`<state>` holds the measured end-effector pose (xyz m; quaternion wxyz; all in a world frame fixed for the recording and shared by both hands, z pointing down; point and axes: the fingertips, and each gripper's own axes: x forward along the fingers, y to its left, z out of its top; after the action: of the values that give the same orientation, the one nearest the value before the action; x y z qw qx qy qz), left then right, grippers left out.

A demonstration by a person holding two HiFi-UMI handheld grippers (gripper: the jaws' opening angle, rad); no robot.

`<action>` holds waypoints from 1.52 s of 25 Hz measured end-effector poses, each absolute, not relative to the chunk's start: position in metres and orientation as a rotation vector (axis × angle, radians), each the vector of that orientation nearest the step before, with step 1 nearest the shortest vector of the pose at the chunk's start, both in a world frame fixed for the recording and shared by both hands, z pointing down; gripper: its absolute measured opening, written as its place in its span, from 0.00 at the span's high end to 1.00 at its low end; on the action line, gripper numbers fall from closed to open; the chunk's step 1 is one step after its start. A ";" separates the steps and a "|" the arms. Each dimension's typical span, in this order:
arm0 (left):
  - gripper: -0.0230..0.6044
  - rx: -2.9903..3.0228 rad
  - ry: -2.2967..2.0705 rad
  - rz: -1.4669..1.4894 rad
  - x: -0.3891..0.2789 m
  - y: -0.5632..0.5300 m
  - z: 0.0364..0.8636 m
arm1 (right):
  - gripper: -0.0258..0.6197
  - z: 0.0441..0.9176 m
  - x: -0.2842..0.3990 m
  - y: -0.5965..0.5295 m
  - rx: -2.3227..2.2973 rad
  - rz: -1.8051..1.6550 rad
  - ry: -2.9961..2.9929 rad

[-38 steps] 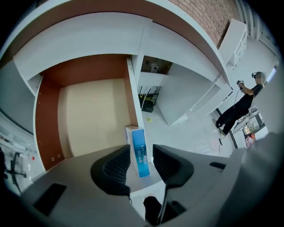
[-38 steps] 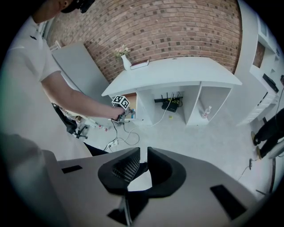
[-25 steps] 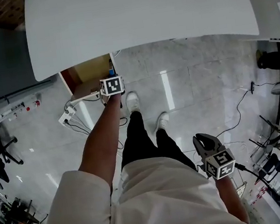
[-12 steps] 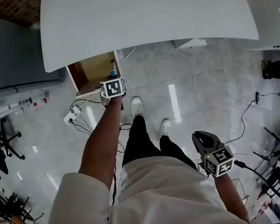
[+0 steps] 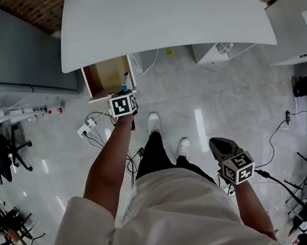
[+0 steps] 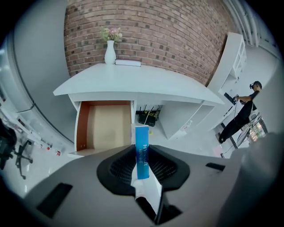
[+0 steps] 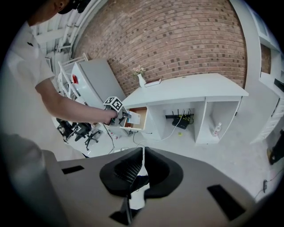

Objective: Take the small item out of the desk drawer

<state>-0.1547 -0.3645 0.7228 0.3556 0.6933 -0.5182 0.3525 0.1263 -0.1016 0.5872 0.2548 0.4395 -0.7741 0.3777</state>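
The white desk has its wooden drawer pulled open at the left. My left gripper hovers at the drawer's front right corner, shut on a small blue and white box. In the left gripper view the box stands upright between the pads, in front of the open drawer, whose inside looks bare. My right gripper hangs low beside my right hip, shut and empty. The right gripper view shows its jaws closed together, with the left gripper and the box far off by the drawer.
A vase of flowers and a book sit on the desk top. Under the desk are a router with cables and a bottle. A power strip lies on the floor, an office chair stands left, and another person stands far right.
The head view has drawn back from the desk, showing more of its top. My left gripper has come slightly away from the drawer with the box. The right gripper has hardly moved.
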 end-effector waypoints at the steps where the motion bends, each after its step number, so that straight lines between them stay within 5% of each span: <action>1: 0.81 1.797 -1.339 0.906 -0.151 -0.353 0.713 | 0.90 0.583 0.131 -0.095 1.191 1.015 -2.116; 22: 0.81 1.970 -1.246 0.837 -0.057 -0.100 0.555 | 0.91 0.528 0.186 0.021 1.066 0.763 -2.287; 38: 0.81 2.015 -1.242 0.777 -0.048 -0.040 0.523 | 0.91 0.509 0.177 0.045 1.038 0.694 -2.338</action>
<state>-0.0476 -0.0405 0.5234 0.3193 0.7665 -0.4725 0.2955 0.1769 0.0454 0.5087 0.2432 0.3799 -0.8556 0.2538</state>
